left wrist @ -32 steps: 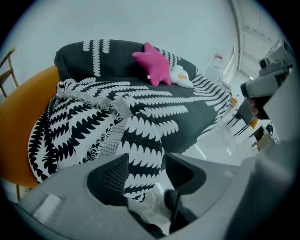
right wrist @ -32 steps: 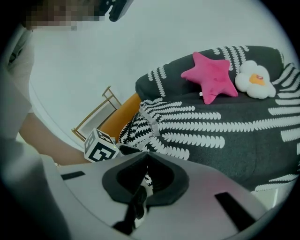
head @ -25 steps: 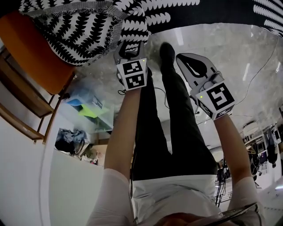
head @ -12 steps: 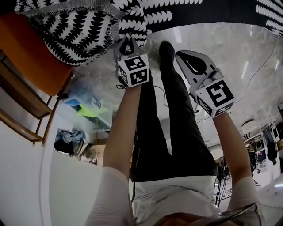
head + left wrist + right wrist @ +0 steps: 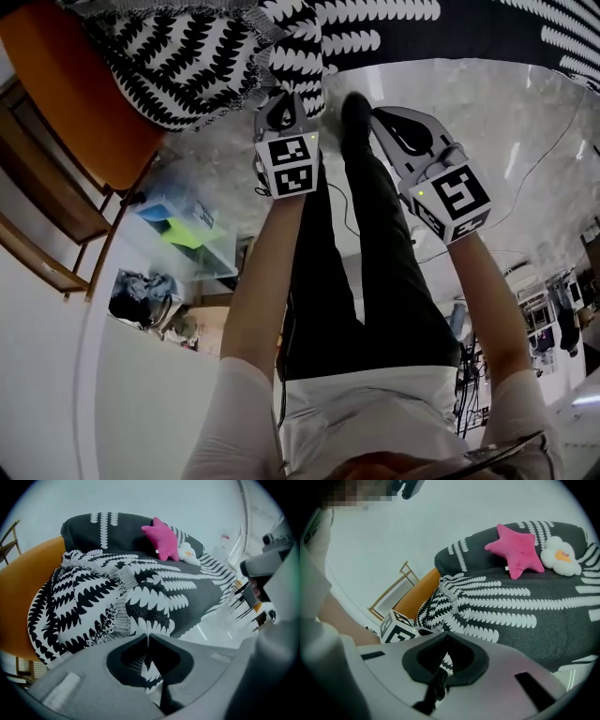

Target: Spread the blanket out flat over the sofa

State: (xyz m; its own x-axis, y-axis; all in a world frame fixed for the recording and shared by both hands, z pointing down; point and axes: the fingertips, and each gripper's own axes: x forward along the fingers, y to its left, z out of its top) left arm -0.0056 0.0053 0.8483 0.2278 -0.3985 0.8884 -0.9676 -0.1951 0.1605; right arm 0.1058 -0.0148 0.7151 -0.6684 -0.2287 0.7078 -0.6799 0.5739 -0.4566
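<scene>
The black-and-white leaf-patterned blanket [image 5: 79,602] lies bunched at the orange end of the sofa [image 5: 18,588], and more of it [image 5: 187,588] covers the seat. My left gripper [image 5: 281,101] is at its fringed lower edge [image 5: 281,66]. Its jaws have just been closing and now meet on that edge [image 5: 148,637], with fabric showing in the opening behind the tips. My right gripper [image 5: 401,127] hangs shut over the floor beside a shoe [image 5: 354,108], holding nothing. In the right gripper view its tips [image 5: 447,634] touch below the blanket [image 5: 436,609].
A pink star cushion [image 5: 161,538] and a white flower cushion [image 5: 190,552] lie against the sofa back. A wooden frame [image 5: 47,234] and a clear box [image 5: 183,225] stand on the left. The person's legs [image 5: 375,262] and cables [image 5: 525,159] are on the glossy floor.
The left gripper's jaws went from wide open to shut at the blanket's edge. Both grippers shifted slightly in the head view.
</scene>
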